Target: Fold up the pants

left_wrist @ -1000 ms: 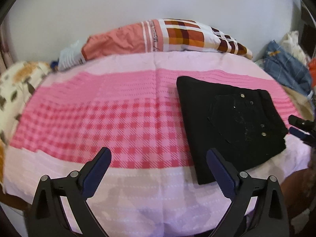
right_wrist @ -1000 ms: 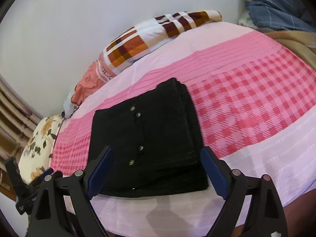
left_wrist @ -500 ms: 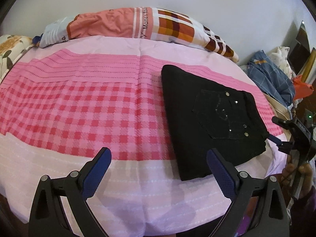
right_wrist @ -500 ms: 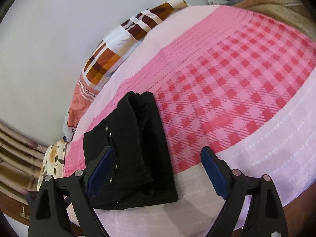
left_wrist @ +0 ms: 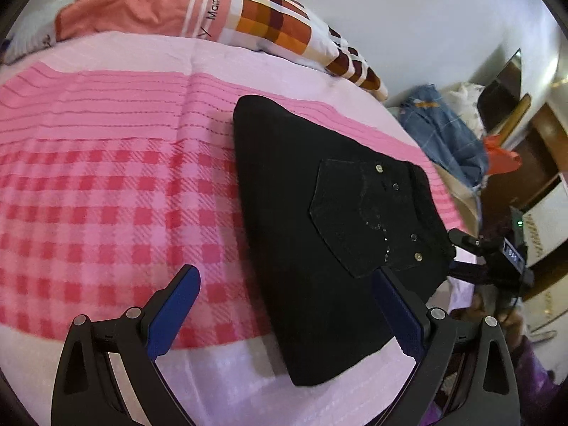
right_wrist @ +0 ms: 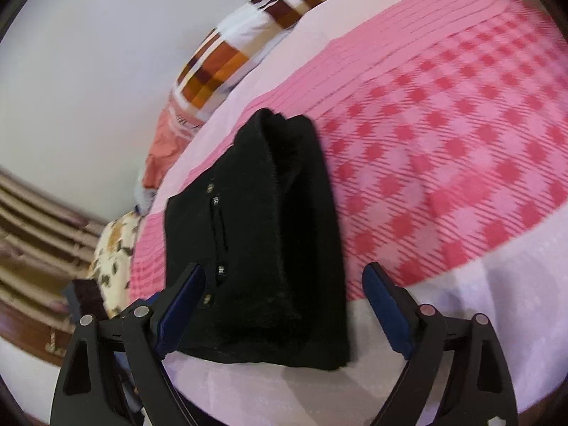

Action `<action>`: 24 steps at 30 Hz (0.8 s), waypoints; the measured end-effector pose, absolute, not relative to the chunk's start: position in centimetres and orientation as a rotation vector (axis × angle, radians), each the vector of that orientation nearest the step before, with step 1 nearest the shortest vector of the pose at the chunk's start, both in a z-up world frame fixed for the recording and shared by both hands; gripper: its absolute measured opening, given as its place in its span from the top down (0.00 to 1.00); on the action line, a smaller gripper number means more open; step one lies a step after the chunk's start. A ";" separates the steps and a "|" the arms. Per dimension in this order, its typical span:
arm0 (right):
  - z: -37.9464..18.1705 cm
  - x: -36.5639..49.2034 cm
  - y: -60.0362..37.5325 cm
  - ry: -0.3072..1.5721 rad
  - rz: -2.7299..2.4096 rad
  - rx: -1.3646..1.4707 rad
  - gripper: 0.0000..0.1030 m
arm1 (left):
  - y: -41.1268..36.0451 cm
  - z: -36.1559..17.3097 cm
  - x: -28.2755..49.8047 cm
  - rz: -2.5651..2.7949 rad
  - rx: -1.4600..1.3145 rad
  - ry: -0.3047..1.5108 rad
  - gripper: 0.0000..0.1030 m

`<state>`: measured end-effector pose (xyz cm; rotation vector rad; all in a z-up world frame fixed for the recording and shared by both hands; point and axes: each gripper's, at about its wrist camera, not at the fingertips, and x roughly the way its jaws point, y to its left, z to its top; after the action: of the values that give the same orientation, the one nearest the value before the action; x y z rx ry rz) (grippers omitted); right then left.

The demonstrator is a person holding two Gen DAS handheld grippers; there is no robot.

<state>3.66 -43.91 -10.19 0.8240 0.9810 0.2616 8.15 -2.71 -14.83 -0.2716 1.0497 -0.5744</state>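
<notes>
Dark print "Mamas" running up a white stripe on pillow at head of bed, rest of word cut off by a fold, stray "Y" below it, small lit display on right gripper, digits too blurred to read

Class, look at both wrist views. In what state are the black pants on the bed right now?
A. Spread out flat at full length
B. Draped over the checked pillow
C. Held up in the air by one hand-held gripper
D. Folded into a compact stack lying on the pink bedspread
D: the black pants lie as a compact layered stack on the pink bedspread, with stacked folds showing along one edge in the right wrist view, and neither hand-held gripper grips them.
</notes>
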 end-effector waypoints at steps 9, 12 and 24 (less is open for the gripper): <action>-10.7 6.5 -43.0 0.993 0.425 0.802 0.14 | -4.3 -16.1 11.4 -0.708 -0.283 1.149 0.06; -10.7 6.9 -42.9 0.986 0.449 0.750 0.16 | -5.3 -16.2 12.1 -0.769 -0.280 1.173 0.06; -10.2 6.5 -40.7 0.919 0.510 0.528 0.04 | -9.6 -16.0 10.6 -0.751 0.003 1.122 0.06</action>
<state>6.47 -40.68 -10.24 0.5275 0.9186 0.5105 10.63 -9.64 -16.04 0.0030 1.1216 -0.7513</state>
